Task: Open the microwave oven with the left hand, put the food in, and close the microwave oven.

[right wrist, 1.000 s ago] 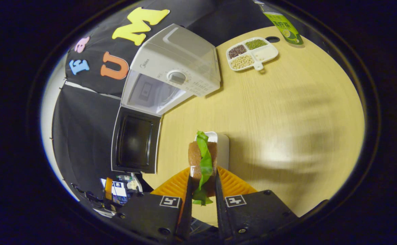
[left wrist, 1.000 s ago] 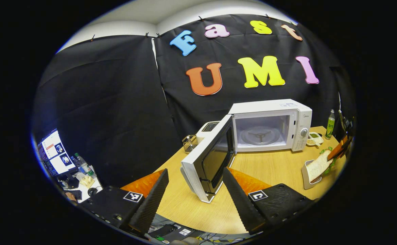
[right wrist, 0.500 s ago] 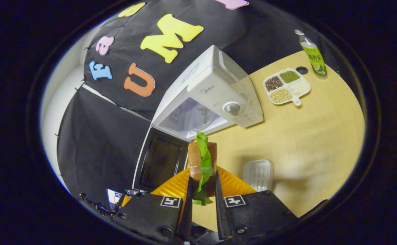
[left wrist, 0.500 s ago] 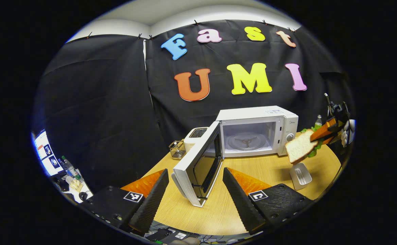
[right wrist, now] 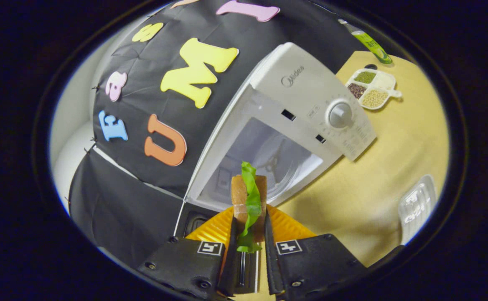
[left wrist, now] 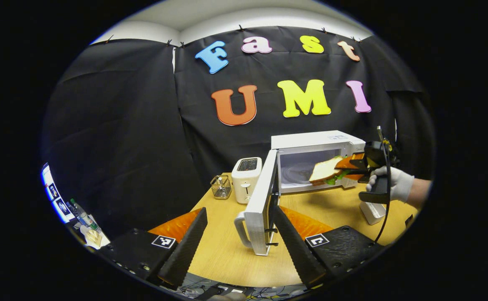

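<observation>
On the desk [left wrist: 227,251] sits the microwave [left wrist: 315,161], door [left wrist: 265,209] wide open. At its opening, the right hand-held gripper [right wrist: 248,234] squeezes the sandwich [right wrist: 248,196]. Left hand-held gripper [left wrist: 240,238] is spread apart, holding nothing.

a staged recording booth set up as a kitchen: black cloth walls [left wrist: 118,125], a wooden counter [left wrist: 227,251] with microwave [left wrist: 315,144], toaster [left wrist: 245,179], and monitors [left wrist: 54,196] at the side.
</observation>
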